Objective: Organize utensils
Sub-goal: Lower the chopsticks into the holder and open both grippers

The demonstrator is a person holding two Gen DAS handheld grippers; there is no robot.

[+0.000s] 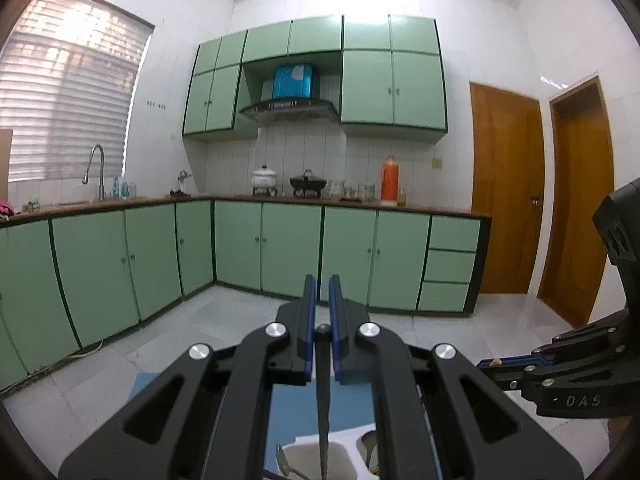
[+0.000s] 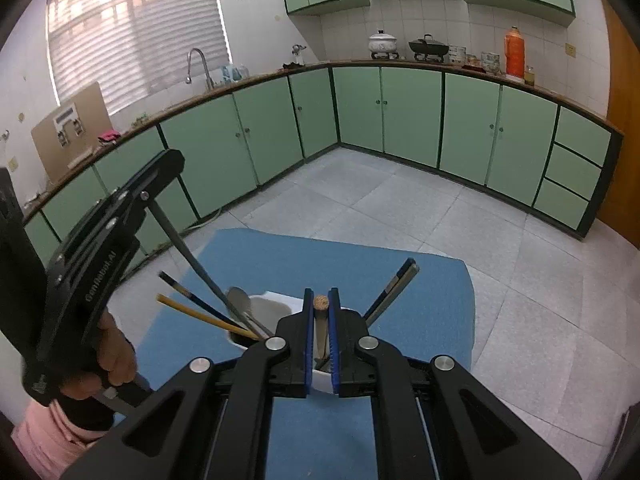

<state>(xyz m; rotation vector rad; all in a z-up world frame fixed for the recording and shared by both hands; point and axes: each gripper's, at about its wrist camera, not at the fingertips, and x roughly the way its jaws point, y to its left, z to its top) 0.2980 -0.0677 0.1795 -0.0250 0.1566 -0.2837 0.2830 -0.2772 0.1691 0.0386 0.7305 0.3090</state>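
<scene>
My left gripper (image 1: 322, 280) is shut on a dark metal utensil handle (image 1: 323, 400) that hangs down into the left compartment of a white utensil holder (image 1: 352, 444), beside a spoon (image 1: 283, 460). The right wrist view shows this gripper (image 2: 144, 194) at the left, its utensil (image 2: 192, 256) slanting down into the holder (image 2: 276, 300). My right gripper (image 2: 321, 294) is shut on a wooden-handled utensil (image 2: 320, 302) standing in the holder's right part. Yellow and dark chopsticks (image 2: 196, 310) and a spoon (image 2: 239, 300) lean in the left compartment. Dark chopsticks (image 2: 394, 286) lean out to the right.
The holder stands on a blue mat (image 2: 320, 264) over a grey tiled floor (image 2: 520, 264). Green kitchen cabinets (image 2: 400, 108) with a counter, sink tap (image 2: 198, 64), pots and an orange thermos (image 2: 514, 50) line the far walls. Wooden doors (image 1: 508, 184) are at the right.
</scene>
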